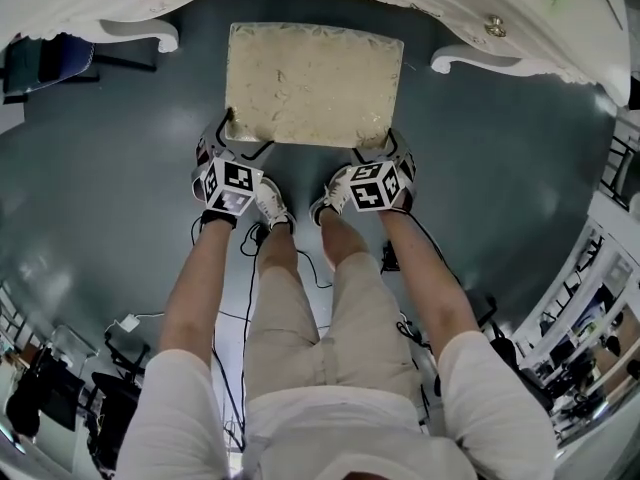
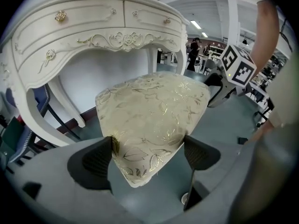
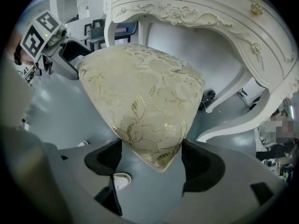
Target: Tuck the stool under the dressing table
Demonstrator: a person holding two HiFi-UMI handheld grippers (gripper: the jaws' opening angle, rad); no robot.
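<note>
**Stool held at both corners, mostly out from the table**

The grey floor (image 1: 110,148) fills most of the head view; the white table (image 1: 90,8) curves across the top, with a leg on each side and a wide gap in the middle.

The stool (image 1: 312,83) stands on the floor right in front of that gap; its far edge sits close to the table's front edge, and it looks lined up between the two legs; almost all of its gold, leafy seat shows out in the open, so it looks like it is not tucked in yet.

The person stands behind the stool with both arms down.

The left gripper (image 2: 147,155) has its jaws partly open, wide enough to fit round the near left corner of the seat; both dark pads press on the seat's sides, so it has hold of the stool.

The right gripper (image 3: 152,157) does the same at the near right corner; its jaws are partly open and squeeze the corner from both sides.

So the grabbing part looks done; the pushing part is left; the stool probably needs to slide straight ahead into the gap until the seat goes under the table top.
</note>
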